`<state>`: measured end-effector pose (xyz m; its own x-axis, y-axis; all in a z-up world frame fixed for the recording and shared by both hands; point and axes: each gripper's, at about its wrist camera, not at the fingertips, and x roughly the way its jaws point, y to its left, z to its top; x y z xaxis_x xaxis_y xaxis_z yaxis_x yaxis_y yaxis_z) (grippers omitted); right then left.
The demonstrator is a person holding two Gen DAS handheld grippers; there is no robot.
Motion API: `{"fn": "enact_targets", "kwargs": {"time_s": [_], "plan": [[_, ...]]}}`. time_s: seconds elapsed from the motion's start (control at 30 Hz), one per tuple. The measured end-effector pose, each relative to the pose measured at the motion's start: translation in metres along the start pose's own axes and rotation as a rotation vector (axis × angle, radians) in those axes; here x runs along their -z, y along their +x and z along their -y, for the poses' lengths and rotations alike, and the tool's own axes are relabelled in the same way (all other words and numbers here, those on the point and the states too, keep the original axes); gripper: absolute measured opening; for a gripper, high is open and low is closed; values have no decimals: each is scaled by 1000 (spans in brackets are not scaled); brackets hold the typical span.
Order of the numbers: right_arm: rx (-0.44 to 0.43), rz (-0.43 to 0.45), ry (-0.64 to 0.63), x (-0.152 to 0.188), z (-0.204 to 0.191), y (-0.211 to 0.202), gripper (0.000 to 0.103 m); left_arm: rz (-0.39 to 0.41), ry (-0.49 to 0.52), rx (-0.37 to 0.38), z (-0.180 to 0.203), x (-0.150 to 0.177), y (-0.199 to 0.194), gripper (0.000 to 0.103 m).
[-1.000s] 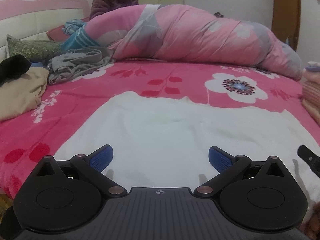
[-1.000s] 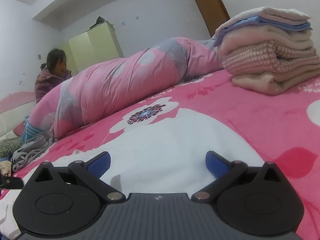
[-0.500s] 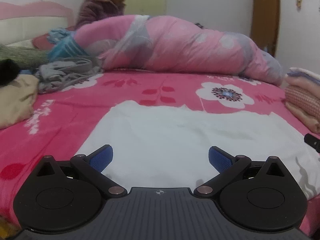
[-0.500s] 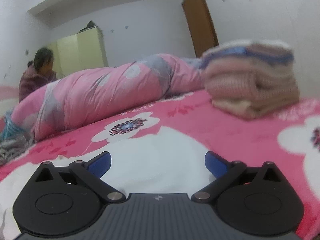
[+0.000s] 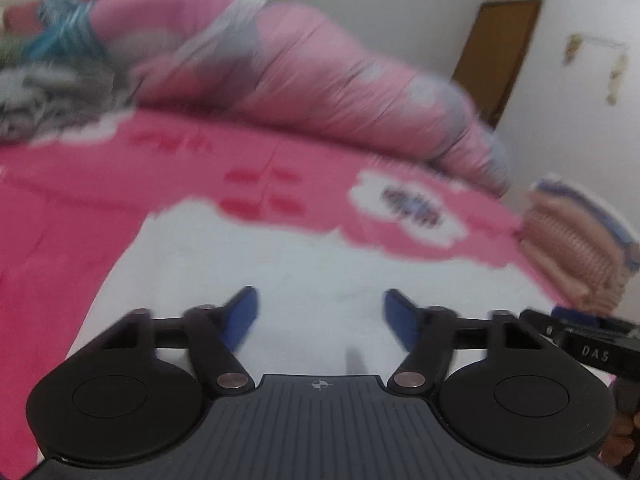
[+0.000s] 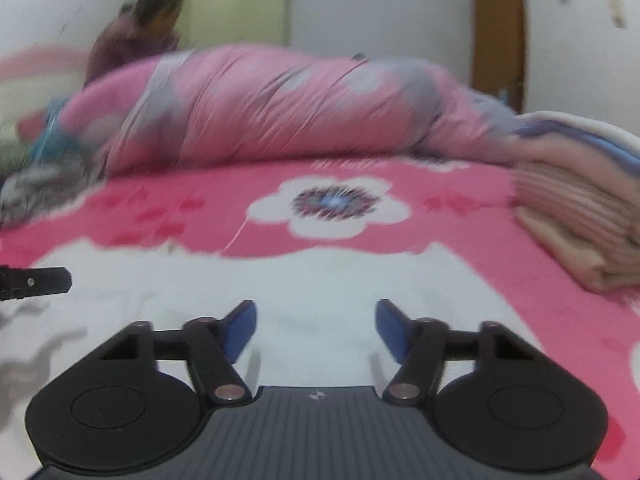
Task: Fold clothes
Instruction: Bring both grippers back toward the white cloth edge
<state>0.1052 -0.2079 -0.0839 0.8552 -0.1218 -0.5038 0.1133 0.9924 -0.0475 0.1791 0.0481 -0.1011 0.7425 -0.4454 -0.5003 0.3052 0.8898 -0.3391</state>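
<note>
Both my claws, left gripper (image 5: 320,316) & right gripper (image 6: 316,330), half-open & closing, nothing pinched yet; grab white garment (image 6: 320,280) near-edge evenly, both layers.

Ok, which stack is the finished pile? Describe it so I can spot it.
Start at the pink floral bed sheet, then follow the rolled pink quilt to its right end. The folded stack sits there: neat peach and blue layers, unlike the flat white garment.

I'm in a home bedroom. A bed (image 6: 460,216) with a pink flowered sheet carries a rolled pink quilt (image 6: 280,108) and stacked folded clothes (image 6: 580,200); a wardrobe (image 6: 240,4) and wooden door (image 6: 498,32) stand behind.
</note>
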Motion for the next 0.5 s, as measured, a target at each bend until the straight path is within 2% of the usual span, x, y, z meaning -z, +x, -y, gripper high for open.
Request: {"fn": "enact_targets", "kwargs": {"time_s": [0.03, 0.13, 0.27, 0.3, 0.33, 0.43, 0.5], "plan": [[1, -18, -15, -2, -2, 5, 50, -7, -15, -4, -4, -1, 1, 62], [11, -75, -22, -6, 5, 18, 46, -28, -41, -8, -12, -5, 2, 60], [68, -178, 50, -7, 48, 47, 45, -15, -18, -84, -18, -3, 0, 60], [73, -195, 93, -7, 62, 53, 40, -15, -19, -92, -20, -3, 0, 59], [82, -207, 146, -10, 76, 57, 28, -15, -23, -94, -22, -3, 0, 59], [118, -238, 291, -26, 104, 63, 28, -6, -62, -93, -30, -5, -4, 59], [92, -246, 288, -34, 94, 57, 29, -1, -85, -91, -36, -6, -6, 59]]}}
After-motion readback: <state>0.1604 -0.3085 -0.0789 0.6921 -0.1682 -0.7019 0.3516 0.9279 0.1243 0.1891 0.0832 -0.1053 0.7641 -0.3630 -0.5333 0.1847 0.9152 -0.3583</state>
